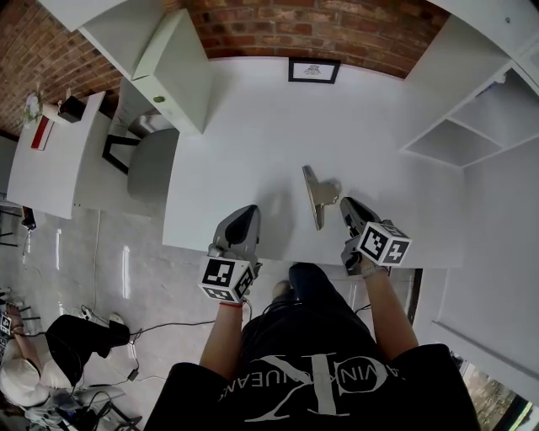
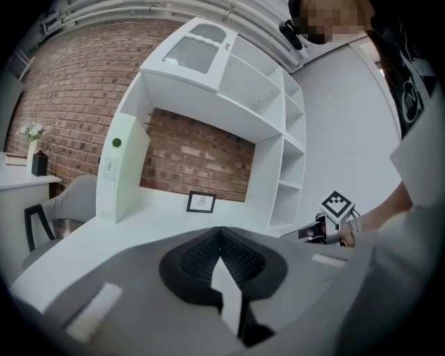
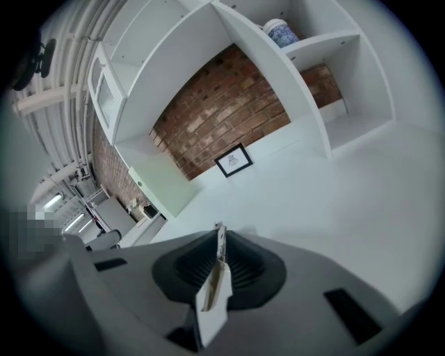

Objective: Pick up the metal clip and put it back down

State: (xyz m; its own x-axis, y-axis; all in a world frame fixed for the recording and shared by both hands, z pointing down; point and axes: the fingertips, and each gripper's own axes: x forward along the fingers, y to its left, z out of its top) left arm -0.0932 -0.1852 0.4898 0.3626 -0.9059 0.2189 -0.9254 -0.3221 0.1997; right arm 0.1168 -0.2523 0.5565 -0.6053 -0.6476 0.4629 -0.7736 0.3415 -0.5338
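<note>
White flat worktop [image 1: 253, 135]. Near edge: left tongs [image 1: 246, 212] closed, empty; right tongs [image 1: 347, 203] closed on silver metal bulldog clip [image 1: 313, 198], near-centre. Beyond: black-framed picture [image 1: 313, 70], red brick wall [image 1: 337, 25], white shelving [image 1: 472, 126] right.

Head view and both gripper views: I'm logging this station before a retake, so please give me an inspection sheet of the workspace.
Surface: white desk, no marks seen.
Job's things: metal clip near the desk's front edge.
Clutter: framed picture at the back; nothing else seen.
Grippers: right gripper fingers shut on the clip's thin plate; left gripper shut, empty.
Cables: cables on the floor, left of the desk.
Surroundings: brick wall, white shelves, grey chair, another person low at the left.
</note>
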